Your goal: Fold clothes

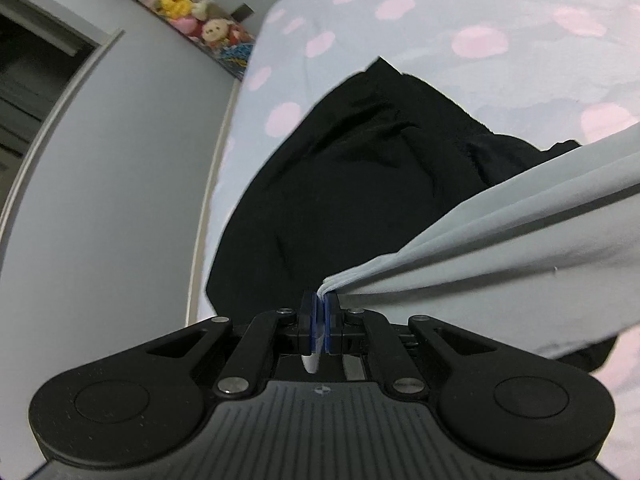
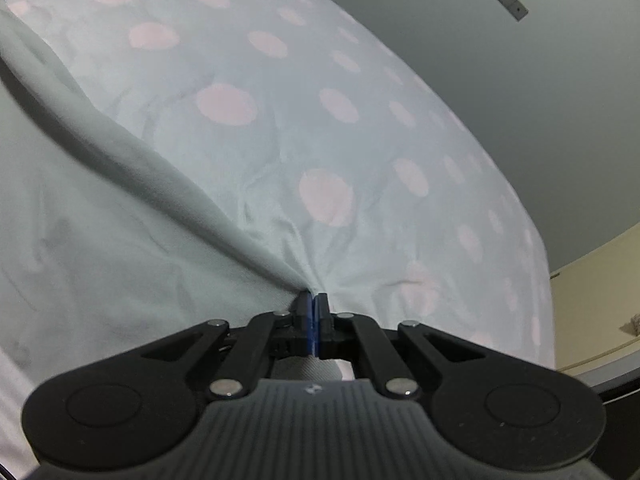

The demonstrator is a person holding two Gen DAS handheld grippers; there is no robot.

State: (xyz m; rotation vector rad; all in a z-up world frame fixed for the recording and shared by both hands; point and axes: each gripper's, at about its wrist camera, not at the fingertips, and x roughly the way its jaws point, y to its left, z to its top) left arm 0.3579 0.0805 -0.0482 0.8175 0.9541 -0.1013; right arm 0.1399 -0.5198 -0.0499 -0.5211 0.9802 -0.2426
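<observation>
We hold the pale grey garment (image 1: 500,240) stretched above the polka-dot bed (image 1: 460,20) and a black garment (image 1: 340,184). Left hand-held gripper (image 1: 320,304) and right hand-held gripper (image 2: 312,304) each pinch an edge; keep tension equal while lowering.

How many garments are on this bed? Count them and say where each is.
2. A pale grey garment is pinched by the left gripper and right gripper; a black garment lies on the bed beneath it. Others may be hidden.
</observation>
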